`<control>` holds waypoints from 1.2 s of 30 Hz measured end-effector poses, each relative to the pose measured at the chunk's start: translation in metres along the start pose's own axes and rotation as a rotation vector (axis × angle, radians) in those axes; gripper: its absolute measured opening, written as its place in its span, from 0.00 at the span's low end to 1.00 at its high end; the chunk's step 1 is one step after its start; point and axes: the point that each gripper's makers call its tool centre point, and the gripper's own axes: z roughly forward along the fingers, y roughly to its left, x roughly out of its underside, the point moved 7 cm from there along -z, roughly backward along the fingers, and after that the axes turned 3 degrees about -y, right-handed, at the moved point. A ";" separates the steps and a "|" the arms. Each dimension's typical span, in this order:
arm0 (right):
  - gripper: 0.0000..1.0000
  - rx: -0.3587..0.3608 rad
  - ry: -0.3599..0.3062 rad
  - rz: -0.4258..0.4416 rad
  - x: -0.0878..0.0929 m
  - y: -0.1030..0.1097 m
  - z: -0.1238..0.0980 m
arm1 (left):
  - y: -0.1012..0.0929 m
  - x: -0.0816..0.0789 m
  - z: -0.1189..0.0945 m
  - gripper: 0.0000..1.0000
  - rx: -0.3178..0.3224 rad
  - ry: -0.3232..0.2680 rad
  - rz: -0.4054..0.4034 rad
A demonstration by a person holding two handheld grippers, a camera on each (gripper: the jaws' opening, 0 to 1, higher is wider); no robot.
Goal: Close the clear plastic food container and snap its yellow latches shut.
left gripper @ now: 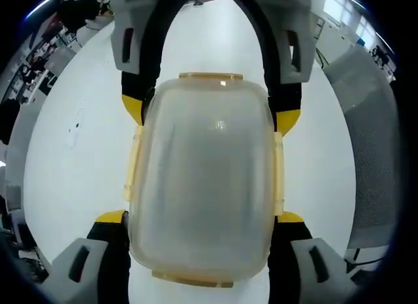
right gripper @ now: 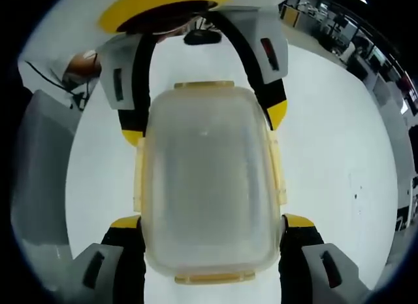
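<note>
The left gripper (left gripper: 206, 248) and the right gripper (right gripper: 212, 252) meet from opposite ends, each with its fingers (left gripper: 112, 220) spread wide and straddling the container (left gripper: 206, 180) between them. Its long axis runs straight from one gripper to the other, lid on, resting on the white worktop (left gripper: 78, 153). The yellow latches (left gripper: 133, 167) along both long sides appear flared out, not yet snapped down.
</note>
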 end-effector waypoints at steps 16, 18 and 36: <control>0.86 0.005 -0.009 0.007 0.001 -0.017 -0.001 | 0.018 -0.004 0.003 0.88 0.002 0.005 0.004; 0.86 0.006 -0.011 0.007 0.002 -0.020 -0.001 | 0.021 -0.004 0.003 0.88 0.001 0.006 0.002; 0.87 0.010 -0.033 0.033 0.003 -0.038 -0.001 | 0.039 -0.001 0.009 0.89 -0.034 0.016 0.075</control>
